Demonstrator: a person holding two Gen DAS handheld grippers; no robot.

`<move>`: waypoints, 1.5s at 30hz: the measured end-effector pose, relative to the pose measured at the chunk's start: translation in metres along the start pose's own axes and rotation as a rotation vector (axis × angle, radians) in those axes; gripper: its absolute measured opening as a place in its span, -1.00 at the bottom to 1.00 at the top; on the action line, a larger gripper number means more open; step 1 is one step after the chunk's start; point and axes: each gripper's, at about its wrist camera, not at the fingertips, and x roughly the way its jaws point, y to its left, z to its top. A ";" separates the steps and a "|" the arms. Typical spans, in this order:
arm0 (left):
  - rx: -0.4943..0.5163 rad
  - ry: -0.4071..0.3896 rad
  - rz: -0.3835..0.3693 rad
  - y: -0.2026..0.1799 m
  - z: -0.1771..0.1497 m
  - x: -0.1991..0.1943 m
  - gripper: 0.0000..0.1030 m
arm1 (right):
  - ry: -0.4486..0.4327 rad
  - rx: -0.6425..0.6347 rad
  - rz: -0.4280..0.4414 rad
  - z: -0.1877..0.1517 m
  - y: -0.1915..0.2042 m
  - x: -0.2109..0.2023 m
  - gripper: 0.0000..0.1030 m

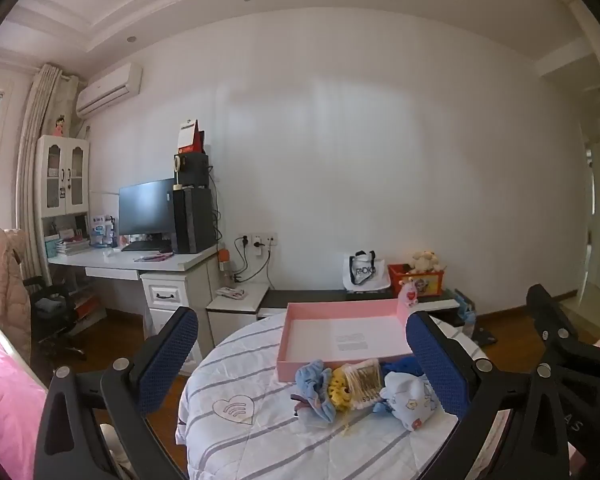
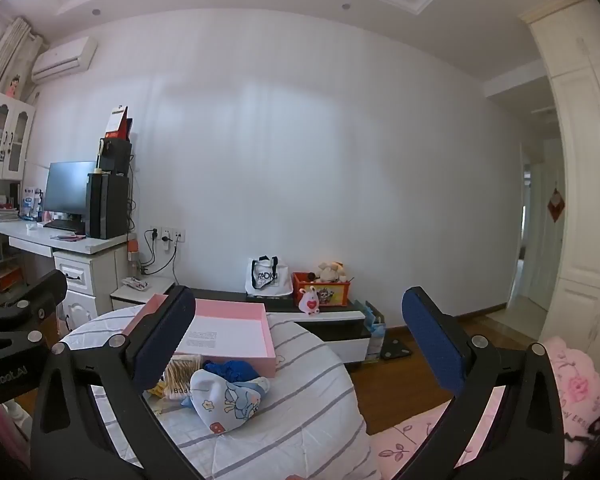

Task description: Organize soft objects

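Note:
On the round table under a striped white cloth [image 1: 236,364] lies a shallow pink box [image 1: 342,307], open and empty. In front of it sits a small heap: a light blue scrunchie [image 1: 314,382], a yellow piece [image 1: 337,391], a beige bundle [image 1: 366,378], a dark blue cloth [image 2: 230,369] and a printed white-and-blue cloth [image 2: 228,400]. My left gripper [image 1: 302,364] is open, level with the heap and short of it. My right gripper [image 2: 298,344] is also open and holds nothing; the heap lies by its left finger [image 2: 164,340].
A low bench along the wall carries a white tote bag [image 2: 267,278] and an orange crate [image 2: 326,294] with plush toys. At the left stand a desk with a monitor [image 1: 146,208] and an office chair [image 1: 54,312]. Pink bedding [image 2: 572,384] lies on the right, above a wood floor.

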 end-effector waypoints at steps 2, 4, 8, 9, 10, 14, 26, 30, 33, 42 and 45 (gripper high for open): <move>0.004 -0.011 0.008 0.000 0.000 0.000 1.00 | 0.004 0.003 -0.001 0.000 0.000 0.000 1.00; 0.006 -0.008 0.004 -0.001 0.000 -0.001 1.00 | 0.003 0.003 -0.003 0.000 0.000 0.000 1.00; 0.005 -0.006 -0.008 -0.001 0.001 -0.002 1.00 | 0.002 0.006 -0.004 0.000 0.000 0.000 1.00; 0.005 -0.005 -0.012 -0.001 0.001 -0.003 1.00 | 0.001 0.006 -0.005 0.000 0.000 -0.001 1.00; 0.000 0.004 -0.006 0.002 -0.001 0.003 1.00 | 0.005 0.004 -0.001 0.000 0.000 0.001 1.00; -0.007 0.004 -0.014 0.004 -0.002 0.001 1.00 | 0.004 0.006 0.000 0.000 0.000 0.000 1.00; 0.001 0.018 -0.046 0.002 -0.003 0.005 1.00 | 0.002 0.007 -0.005 0.000 -0.002 0.001 1.00; -0.003 0.025 -0.051 0.004 -0.004 0.007 1.00 | 0.002 0.000 -0.011 -0.003 0.001 0.004 1.00; -0.002 0.023 -0.048 0.005 -0.003 0.008 1.00 | 0.003 0.003 -0.010 0.001 -0.003 0.002 1.00; -0.017 0.036 -0.043 0.005 0.000 0.005 0.98 | 0.008 0.002 -0.006 0.000 0.001 -0.002 1.00; -0.014 0.034 -0.037 0.005 0.001 0.003 0.98 | 0.009 -0.002 -0.007 0.000 0.003 -0.003 1.00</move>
